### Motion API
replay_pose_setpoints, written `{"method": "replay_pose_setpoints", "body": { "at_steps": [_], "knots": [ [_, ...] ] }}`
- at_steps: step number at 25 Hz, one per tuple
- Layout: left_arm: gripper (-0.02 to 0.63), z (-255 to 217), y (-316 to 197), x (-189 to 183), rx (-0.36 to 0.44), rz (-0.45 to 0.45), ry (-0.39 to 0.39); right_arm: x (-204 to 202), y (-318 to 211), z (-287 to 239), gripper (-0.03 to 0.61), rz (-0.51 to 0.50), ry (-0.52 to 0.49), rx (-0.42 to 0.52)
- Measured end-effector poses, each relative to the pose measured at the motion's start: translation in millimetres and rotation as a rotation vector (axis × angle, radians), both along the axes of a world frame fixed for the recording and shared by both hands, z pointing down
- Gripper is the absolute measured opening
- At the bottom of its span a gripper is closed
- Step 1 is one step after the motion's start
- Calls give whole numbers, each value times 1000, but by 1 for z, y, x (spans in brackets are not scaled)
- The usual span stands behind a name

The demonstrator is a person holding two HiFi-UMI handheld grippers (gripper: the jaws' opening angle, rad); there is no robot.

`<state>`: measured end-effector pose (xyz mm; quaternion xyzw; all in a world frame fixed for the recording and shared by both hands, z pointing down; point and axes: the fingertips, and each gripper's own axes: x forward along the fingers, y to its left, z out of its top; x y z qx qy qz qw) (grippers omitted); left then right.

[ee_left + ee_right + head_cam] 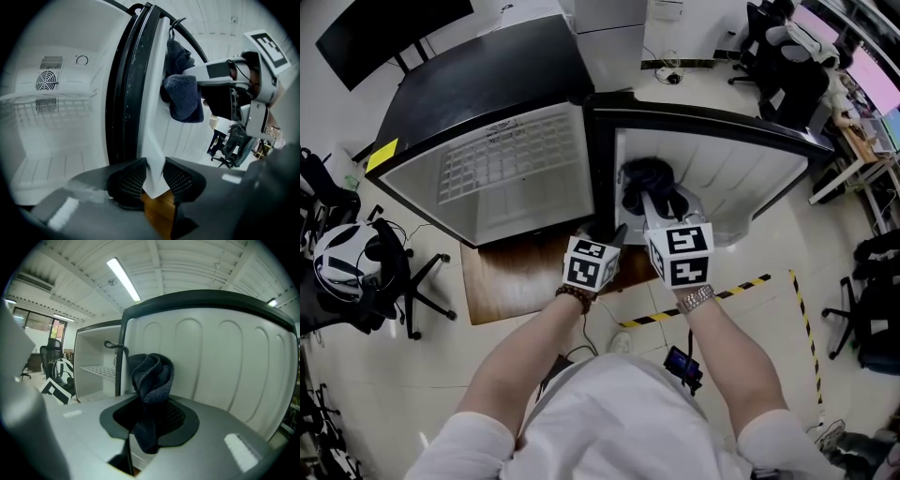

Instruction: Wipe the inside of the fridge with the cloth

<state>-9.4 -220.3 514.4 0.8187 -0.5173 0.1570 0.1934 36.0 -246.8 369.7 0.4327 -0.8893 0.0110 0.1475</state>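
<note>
1. Head view: a compact fridge (487, 89) with a black top stands on a wooden board (516, 277). Its door (741, 173) is swung open to the right, the white inner liner facing the person.
2. Head view: the white cabinet interior holds a wire shelf (502, 155). Yellow-and-black floor tape (727, 292) runs beside the board.
3. Left gripper view: the left gripper (155, 178) has its two mesh-faced jaws narrowed onto the thin white lower edge of the door (152, 140), which passes between them and is pinched on both sides. The black door gasket (123, 93) runs up just left of that edge.
4. Left gripper view: at left, the cabinet's back wall shows a round fan vent (45, 80) above the wire shelf (47, 101).
5. Right gripper view: the right gripper (150, 417) is clamped on a dark blue cloth (152, 373). The cloth bunches above the jaws and a tail hangs below them.
6. Right gripper view: the cloth lies against the ribbed liner of the door (215, 362), near its hinge side; the open cabinet is at left.
7. Head view: the right gripper (654, 199) reaches into the door's hollow with the cloth (645, 178) at its tip. The left gripper (616, 234) sits just beside it at the door's near corner.
</note>
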Motion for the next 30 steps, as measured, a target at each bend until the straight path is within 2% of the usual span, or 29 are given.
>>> {"method": "replay_pose_setpoints", "body": {
  "at_steps": [6, 30],
  "knots": [
    [120, 0, 1, -1, -5, -3, -2, 28, -4, -2, 104, 55, -1, 14],
    [118, 1, 1, -5, -21, -18, -21, 224, -26, -7, 104, 402, 28, 40]
  ]
}}
